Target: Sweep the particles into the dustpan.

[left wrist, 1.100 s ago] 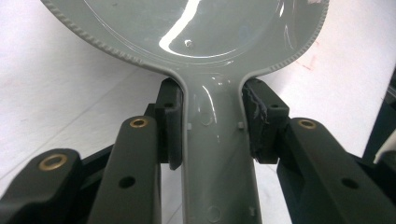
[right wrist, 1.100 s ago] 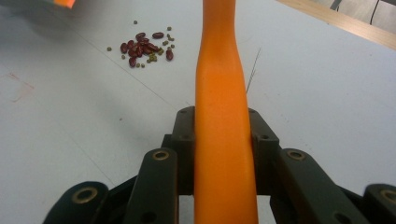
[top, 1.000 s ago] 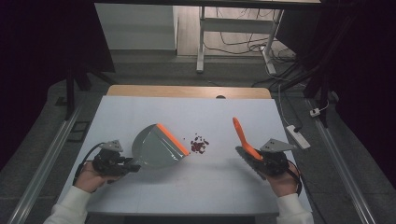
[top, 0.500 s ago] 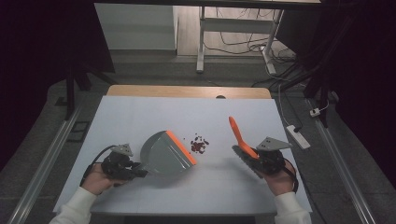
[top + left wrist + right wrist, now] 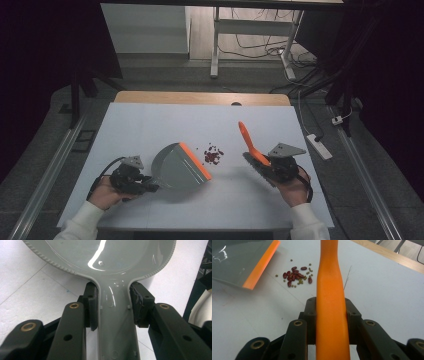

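Room: dark floor around a white table (image 5: 150, 125), with a wooden strip along its far edge and a desk frame with cables behind it.
Table: its white top carries both tongs, near the front edge; a person's 2 forearms in pale sleeves come in from the near side.
Dustpan (image 5: 177, 167): grey with an orange lip, lying ahead of the left gripper (image 5: 131, 179) and to its right, lip turned toward the right gripper (image 5: 275, 167).
Left gripper: its 2 jaws are clamped on the dustpan's handle (image 5: 115, 322), 1 pad on each side of the narrow neck just below the pan's bowl.
Brush (image 5: 248, 142): orange handle rising up and away from the right gripper, dark bristles at the jaws' end, low over the table.
Right gripper: its 2 jaws are pinched on the brush handle (image 5: 330, 302), which runs straight up between them.
Beans (image 5: 213, 154): small heap of red beans with a few tiny greenish ones, between the 2 tongs, just beyond the dustpan's lip and left of the brush.
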Tool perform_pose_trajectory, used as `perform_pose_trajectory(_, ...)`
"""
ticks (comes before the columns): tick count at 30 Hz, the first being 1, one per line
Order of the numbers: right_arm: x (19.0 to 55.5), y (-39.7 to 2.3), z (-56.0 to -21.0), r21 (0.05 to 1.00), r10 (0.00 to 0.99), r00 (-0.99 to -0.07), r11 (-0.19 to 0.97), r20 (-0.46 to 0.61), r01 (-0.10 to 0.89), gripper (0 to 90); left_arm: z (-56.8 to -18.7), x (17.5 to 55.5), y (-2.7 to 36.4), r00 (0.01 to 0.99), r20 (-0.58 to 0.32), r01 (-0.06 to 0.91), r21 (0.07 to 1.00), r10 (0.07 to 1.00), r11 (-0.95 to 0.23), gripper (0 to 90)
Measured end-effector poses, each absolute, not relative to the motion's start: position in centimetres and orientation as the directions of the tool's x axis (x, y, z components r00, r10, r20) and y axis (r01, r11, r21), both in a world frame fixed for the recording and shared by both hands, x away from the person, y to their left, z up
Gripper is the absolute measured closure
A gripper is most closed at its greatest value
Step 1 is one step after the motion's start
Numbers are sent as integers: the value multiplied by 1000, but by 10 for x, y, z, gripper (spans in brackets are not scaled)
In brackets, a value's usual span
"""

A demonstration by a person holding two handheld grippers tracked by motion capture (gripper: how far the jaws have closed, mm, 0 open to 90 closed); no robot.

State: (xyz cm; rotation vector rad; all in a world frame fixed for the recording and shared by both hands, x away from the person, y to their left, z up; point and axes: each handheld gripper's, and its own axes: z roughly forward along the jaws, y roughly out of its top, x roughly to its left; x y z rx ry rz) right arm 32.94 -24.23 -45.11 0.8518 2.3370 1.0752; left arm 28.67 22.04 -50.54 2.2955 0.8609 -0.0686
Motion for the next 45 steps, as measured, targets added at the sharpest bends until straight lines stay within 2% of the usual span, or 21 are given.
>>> perform_pose_trajectory(17,375,-204,-445,797,706,-704,467,-75,383,696,-508,288,220,781,-289,606,563,553,-562,622)
perform_pose_trajectory(32,411,-170,-461,763,703,-709,486,-53,425,696,-510,288,216,788,-287,600,555,545,-576,622)
perform_pose_trajectory(45,422,-150,-479,706,681,-725,565,-106,428,696,-512,288,213,792,-295,598,549,534,-584,622)
